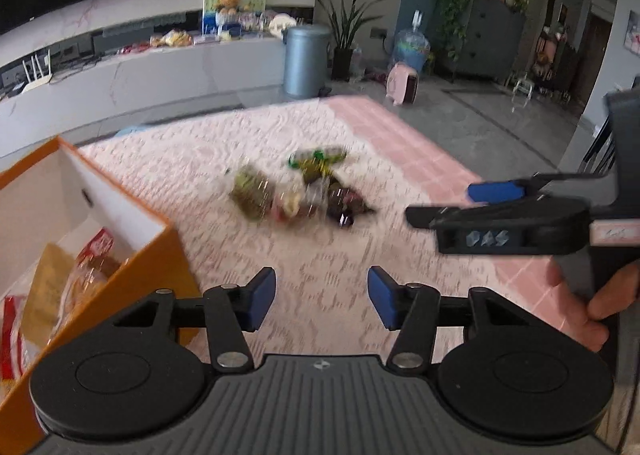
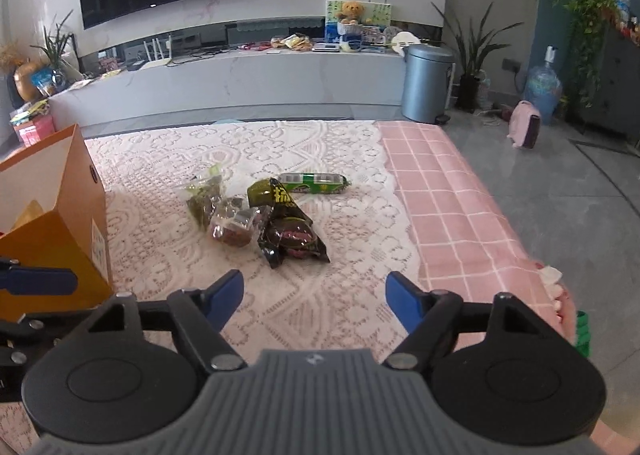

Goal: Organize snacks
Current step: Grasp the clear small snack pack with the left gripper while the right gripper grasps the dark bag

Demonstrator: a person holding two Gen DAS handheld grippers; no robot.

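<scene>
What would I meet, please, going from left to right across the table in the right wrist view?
Orange box → clear packet of green snacks → clear packet of brown snacks → black packet → green tube-shaped packet → bare pink checked tablecloth.

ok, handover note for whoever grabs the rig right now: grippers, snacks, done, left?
Left gripper: open, empty, held above the lace cloth beside the orange box.
Right gripper: open, empty, facing the snack pile.
Done: several packets already lie in the orange box.
Left on the table: a green wrapped roll, a black packet, a clear pouch of brown snacks and a greenish pouch, bunched together mid-cloth.
Next, likely: pick each one and drop it in the box.
</scene>
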